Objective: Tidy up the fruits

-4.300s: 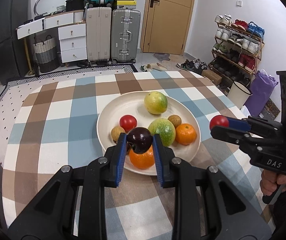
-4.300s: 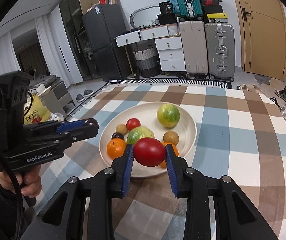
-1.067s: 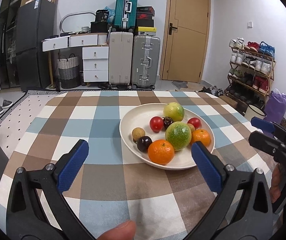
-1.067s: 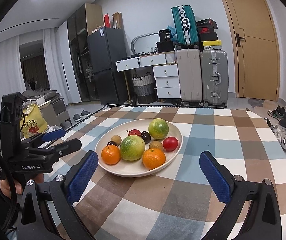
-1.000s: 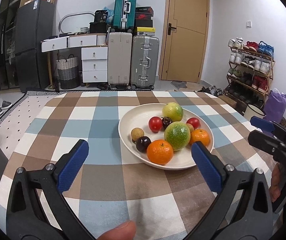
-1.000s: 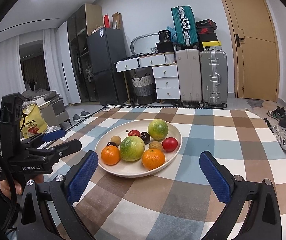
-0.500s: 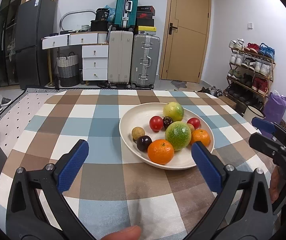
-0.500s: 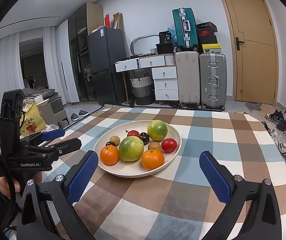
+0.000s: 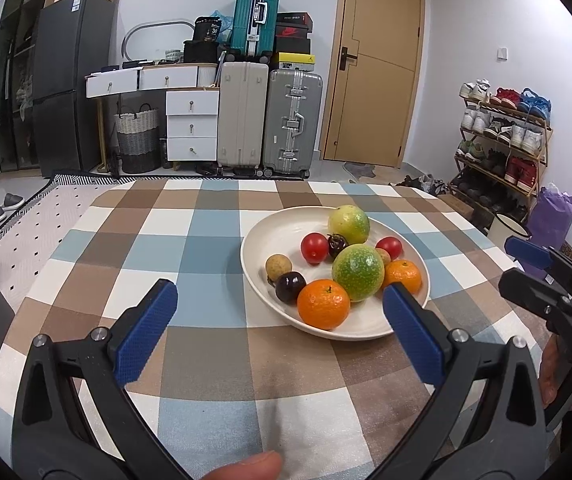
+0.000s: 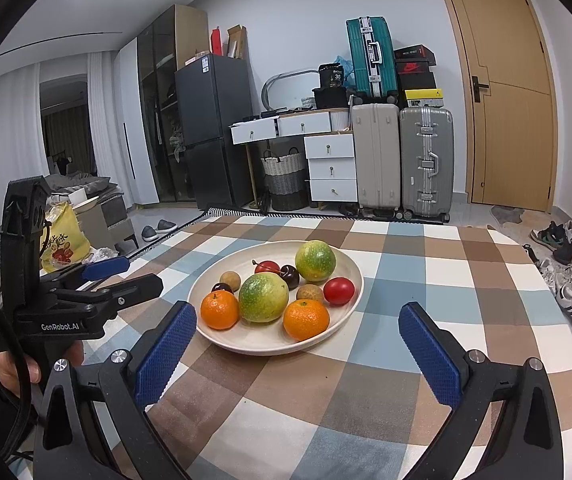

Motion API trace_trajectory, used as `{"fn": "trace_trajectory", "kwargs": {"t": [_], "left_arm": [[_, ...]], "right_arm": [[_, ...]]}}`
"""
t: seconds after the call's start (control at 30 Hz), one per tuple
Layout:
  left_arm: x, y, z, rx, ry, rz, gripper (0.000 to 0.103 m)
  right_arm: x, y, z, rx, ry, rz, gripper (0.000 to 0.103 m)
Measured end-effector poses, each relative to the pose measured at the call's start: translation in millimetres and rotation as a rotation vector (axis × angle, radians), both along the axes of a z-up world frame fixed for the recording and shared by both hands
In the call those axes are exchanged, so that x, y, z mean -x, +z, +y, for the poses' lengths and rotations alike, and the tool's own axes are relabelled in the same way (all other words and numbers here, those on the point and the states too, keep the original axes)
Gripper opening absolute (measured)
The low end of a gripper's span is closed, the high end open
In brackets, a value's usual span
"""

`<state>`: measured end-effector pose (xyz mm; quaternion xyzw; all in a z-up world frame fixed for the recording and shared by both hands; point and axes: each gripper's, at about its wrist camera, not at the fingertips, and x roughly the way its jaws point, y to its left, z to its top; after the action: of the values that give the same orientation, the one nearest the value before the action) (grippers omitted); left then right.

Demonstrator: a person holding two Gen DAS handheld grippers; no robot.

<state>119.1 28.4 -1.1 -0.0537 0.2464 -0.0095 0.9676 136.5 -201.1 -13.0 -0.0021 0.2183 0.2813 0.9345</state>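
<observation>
Both grippers pulled back vs 4.3 s ago: dark plum, red tomato then clamped, now released onto plate.
Left gripper (image 9: pixel 278 312): jaws wide apart, empty.
Right gripper (image 10: pixel 298 336): jaws wide apart, empty.
Plate (image 10: pixel 246 340): centre of checked cloth (image 9: pixel 206 360), holds all fruit; round, no long axis.
Right cam only: yellow bag (image 10: pixel 64 236).
Left cam only: shoe rack (image 9: pixel 502 140).

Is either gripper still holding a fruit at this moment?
No. Both the left gripper and the right gripper stand wide open and empty, short of the plate.
</observation>
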Motion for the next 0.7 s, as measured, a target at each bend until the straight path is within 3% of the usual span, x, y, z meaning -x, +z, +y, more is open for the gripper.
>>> {"fn": "trace_trajectory", "kwargs": {"t": [0.7], "left_arm": [[0.4, -0.5, 1.6, 0.0, 0.005, 0.0, 0.102]], "right_arm": [[0.4, -0.2, 0.5, 0.001, 0.001, -0.001, 0.103]]}}
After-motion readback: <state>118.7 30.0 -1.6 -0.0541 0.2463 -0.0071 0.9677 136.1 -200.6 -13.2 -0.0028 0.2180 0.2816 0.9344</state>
